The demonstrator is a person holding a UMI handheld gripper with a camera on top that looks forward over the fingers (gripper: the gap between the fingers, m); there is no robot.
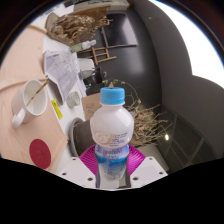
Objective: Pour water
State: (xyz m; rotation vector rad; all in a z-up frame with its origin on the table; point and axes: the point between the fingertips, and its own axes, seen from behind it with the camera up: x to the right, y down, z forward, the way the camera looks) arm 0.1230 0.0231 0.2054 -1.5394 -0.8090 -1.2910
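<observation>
Holding a bottle (pixel 111 135) upright between the fingers: gripper (pixel 112 172) is clamped on its lower body, magenta pads (pixel 91 158) pressed against both sides. Bottle long axis runs vertical in the gripper view, blue cap (pixel 113 96) on top pointing up, base hidden down between the fingers. Cap is on. Clear plastic, white label band around the middle; can't tell the water level.

Bottle sits just ahead of the camera. To its left, on a pale table (pixel 20 75), is a white mug (pixel 35 97), opening facing up, handle toward the near side. Mug is apart from the bottle, not touching. Near the mug's base is a dark red disc (pixel 39 153), flat on the table. Beyond the mug lie a crumpled plastic bag (pixel 62 70) and some clutter; too small to identify. Behind the bottle to the right is a dark curved surface with straw-like stuff (pixel 152 118) at its foot.
</observation>
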